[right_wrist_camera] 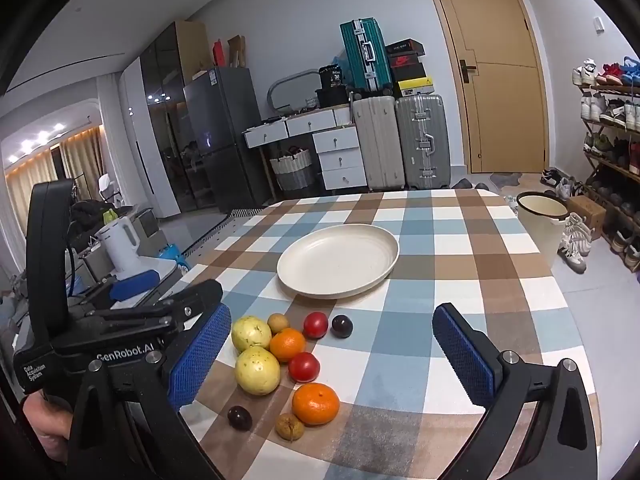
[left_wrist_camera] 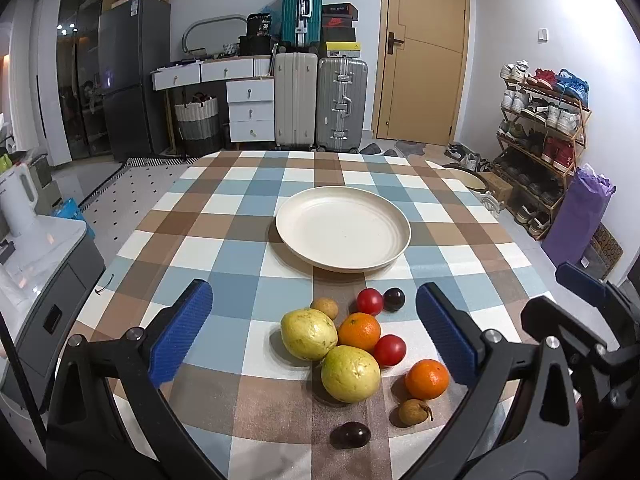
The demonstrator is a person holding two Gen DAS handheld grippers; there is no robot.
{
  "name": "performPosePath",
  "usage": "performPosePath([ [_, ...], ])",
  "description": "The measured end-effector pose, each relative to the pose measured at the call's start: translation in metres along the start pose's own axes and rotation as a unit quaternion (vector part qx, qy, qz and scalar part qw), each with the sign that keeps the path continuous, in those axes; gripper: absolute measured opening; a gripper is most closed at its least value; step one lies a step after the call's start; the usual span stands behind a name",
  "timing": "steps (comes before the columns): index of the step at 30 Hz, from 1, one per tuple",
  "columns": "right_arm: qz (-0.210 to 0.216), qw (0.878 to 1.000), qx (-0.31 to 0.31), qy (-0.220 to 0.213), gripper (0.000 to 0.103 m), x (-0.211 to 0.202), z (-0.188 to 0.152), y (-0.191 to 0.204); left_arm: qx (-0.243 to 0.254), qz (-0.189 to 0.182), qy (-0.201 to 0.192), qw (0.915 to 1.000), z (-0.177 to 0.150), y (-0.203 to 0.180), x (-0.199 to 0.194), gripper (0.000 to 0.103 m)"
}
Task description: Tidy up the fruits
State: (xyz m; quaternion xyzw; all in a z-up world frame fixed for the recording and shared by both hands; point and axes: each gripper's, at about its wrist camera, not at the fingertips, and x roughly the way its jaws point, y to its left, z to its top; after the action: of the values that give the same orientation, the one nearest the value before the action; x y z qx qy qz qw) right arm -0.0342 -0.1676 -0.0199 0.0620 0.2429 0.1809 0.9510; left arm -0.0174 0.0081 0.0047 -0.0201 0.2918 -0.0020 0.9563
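Nearest the cameras, the left gripper [left_wrist_camera: 314,332] and the right gripper [right_wrist_camera: 332,354] hang just above the near edge of the checked worktop [left_wrist_camera: 224,248], each with its blue pads spread wide and nothing between them, both tilted down toward a loose cluster of fruit. Closest lie a dark plum [left_wrist_camera: 350,435] and a small brown longan [left_wrist_camera: 413,412], with a mandarin [left_wrist_camera: 427,379] just behind the longan. A little farther in, two yellow-green guavas [left_wrist_camera: 350,374] sit touching or nearly touching each other, and an orange [left_wrist_camera: 359,331] and a red tomato [left_wrist_camera: 389,349] press close beside them. Beyond these come a second longan [left_wrist_camera: 324,308], a second tomato [left_wrist_camera: 370,301] and a second plum [left_wrist_camera: 394,299]. Farther still, near the middle of the cloth, stands an empty cream plate [left_wrist_camera: 400,240], the likely place for the fruit. The guavas look the heaviest and firmest, best taken across the widest part; the citrus should bear a moderate squeeze on its dimpled skin. Tomatoes and plums appear smooth, round and easily bruised, so a light grip across the middle seems wise, and any of them may roll if nudged. The longans are small enough to slip from wide pads. Suitcases [left_wrist_camera: 320,100] and a door [left_wrist_camera: 424,48] fill the background.
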Motion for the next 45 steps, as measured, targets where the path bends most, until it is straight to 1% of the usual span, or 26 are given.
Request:
performPosePath([
  [3,0.001,1.000,0.002,-0.002,0.103,-0.001,0.000,-0.001,0.006,0.005,-0.003,1.0000,-0.002,-0.005,-0.001,0.102],
  [23,0.007,1.000,0.005,-0.002,0.103,-0.005,0.002,-0.003,0.005,0.005,-0.008,0.9999,0.000,-0.012,-0.003,0.102],
  [39,0.008,1.000,0.007,-0.001,0.103,-0.006,0.001,-0.002,-0.005,0.007,-0.012,0.9999,0.002,-0.002,-0.004,0.102],
  [45,0.007,1.000,0.010,-0.002,0.103,-0.007,0.001,-0.003,-0.005,0.006,-0.006,0.9999,0.002,-0.002,-0.002,0.102],
])
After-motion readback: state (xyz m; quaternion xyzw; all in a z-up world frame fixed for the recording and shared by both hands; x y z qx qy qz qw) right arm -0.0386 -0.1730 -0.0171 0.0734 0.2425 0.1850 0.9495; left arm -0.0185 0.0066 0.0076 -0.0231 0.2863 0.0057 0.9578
